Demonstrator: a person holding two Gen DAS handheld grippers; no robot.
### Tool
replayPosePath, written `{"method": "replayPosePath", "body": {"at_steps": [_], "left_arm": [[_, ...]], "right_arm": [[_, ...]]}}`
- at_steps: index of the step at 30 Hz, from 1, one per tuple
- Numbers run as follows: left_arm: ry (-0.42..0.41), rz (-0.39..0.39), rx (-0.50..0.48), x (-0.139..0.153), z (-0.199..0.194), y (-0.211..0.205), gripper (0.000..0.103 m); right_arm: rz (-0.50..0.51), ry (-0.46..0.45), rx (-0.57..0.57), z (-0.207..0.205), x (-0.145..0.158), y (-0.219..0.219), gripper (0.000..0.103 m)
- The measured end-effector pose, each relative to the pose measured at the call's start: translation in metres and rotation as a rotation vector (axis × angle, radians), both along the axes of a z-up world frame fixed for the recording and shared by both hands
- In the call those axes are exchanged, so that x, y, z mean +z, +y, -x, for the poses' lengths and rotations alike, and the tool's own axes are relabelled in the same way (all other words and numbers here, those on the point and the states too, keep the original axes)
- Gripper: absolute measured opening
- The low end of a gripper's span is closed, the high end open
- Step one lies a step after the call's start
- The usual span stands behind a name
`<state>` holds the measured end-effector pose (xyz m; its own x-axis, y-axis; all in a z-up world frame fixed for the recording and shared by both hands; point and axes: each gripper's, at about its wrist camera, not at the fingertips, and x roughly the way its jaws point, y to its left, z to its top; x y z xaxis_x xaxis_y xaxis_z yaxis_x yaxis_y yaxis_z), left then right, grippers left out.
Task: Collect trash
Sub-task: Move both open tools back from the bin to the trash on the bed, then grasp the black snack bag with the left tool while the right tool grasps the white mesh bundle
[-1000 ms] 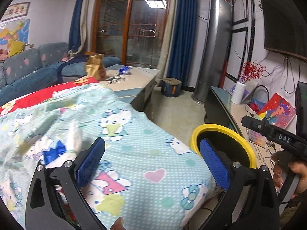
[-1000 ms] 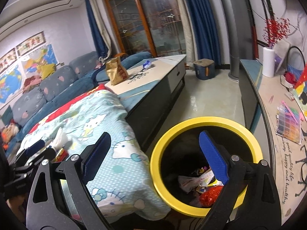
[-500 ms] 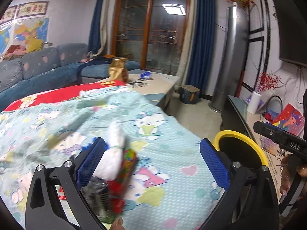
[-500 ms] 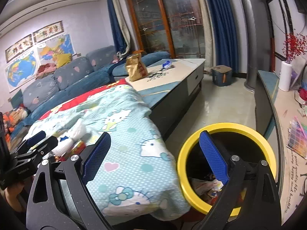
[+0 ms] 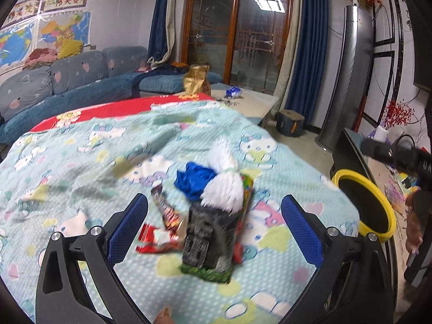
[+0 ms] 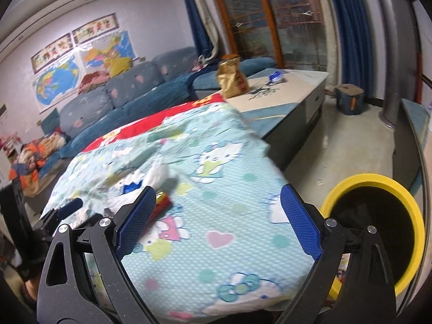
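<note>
Left tongs [image 5: 214, 225] hang wide apart and empty over a small heap of trash on the Hello Kitty blanket [image 5: 89, 162], and the right tongs [image 6: 217, 222] are likewise spread with nothing between them, further toward the yellow-rimmed bin [image 6: 378, 232]. Taking the dark snack packet [image 5: 209, 239] as the landmark: a white wad of tissue [image 5: 225, 186] lies at its far end, touching it; a crumpled blue wrapper [image 5: 193, 182] sits just beyond and to the left of it; a red foil wrapper [image 5: 156, 239] lies just left of it, close to the left pad. The bin stands well to the right of the packet, off the blanket's edge. All of this looks light, thin and crinkly, so it should weigh almost nothing but may slide or flatten between the pads. The packet seems best pinched across its narrow width near the middle; the tissue is soft and would squash, so a bite on its bulk should hold.
</note>
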<state>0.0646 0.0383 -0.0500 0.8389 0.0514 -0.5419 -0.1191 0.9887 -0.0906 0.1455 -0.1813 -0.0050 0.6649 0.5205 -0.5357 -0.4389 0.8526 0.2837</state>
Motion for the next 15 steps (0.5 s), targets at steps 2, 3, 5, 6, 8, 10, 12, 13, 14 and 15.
{"method": "replayPosePath", "body": {"at_steps": [2,3,5,6,8,10,12,13,14,15], "left_arm": [[0.018,0.002,0.000,-0.005,0.004,0.004,0.096],[0.031,0.009,-0.004,-0.009,0.005,0.006,0.096],[0.049,0.022,-0.006,-0.014,0.006,0.009,0.096],[0.060,0.033,-0.012,-0.018,0.007,0.011,0.096],[0.074,0.037,-0.020,-0.022,0.007,0.011,0.087],[0.089,0.040,-0.027,-0.025,0.006,0.011,0.080],[0.112,0.053,-0.031,-0.030,0.004,0.011,0.074],[0.120,0.060,-0.033,-0.033,0.004,0.011,0.069],[0.123,0.061,-0.034,-0.034,0.004,0.010,0.066],[0.128,0.058,-0.035,-0.036,0.005,0.009,0.065]], "right_arm": [[0.005,0.012,0.027,-0.001,-0.001,0.013,0.085],[0.007,0.021,0.044,-0.003,-0.002,0.020,0.085],[0.012,0.034,0.070,-0.004,-0.002,0.033,0.085],[0.013,0.043,0.088,-0.005,-0.003,0.041,0.085],[0.018,0.060,0.116,-0.007,-0.005,0.053,0.085],[0.023,0.085,0.147,-0.010,-0.009,0.065,0.079],[0.024,0.116,0.170,-0.013,-0.013,0.077,0.071],[0.019,0.140,0.185,-0.015,-0.017,0.084,0.068],[0.014,0.150,0.193,-0.015,-0.019,0.088,0.066],[0.009,0.168,0.207,-0.016,-0.021,0.095,0.063]]}}
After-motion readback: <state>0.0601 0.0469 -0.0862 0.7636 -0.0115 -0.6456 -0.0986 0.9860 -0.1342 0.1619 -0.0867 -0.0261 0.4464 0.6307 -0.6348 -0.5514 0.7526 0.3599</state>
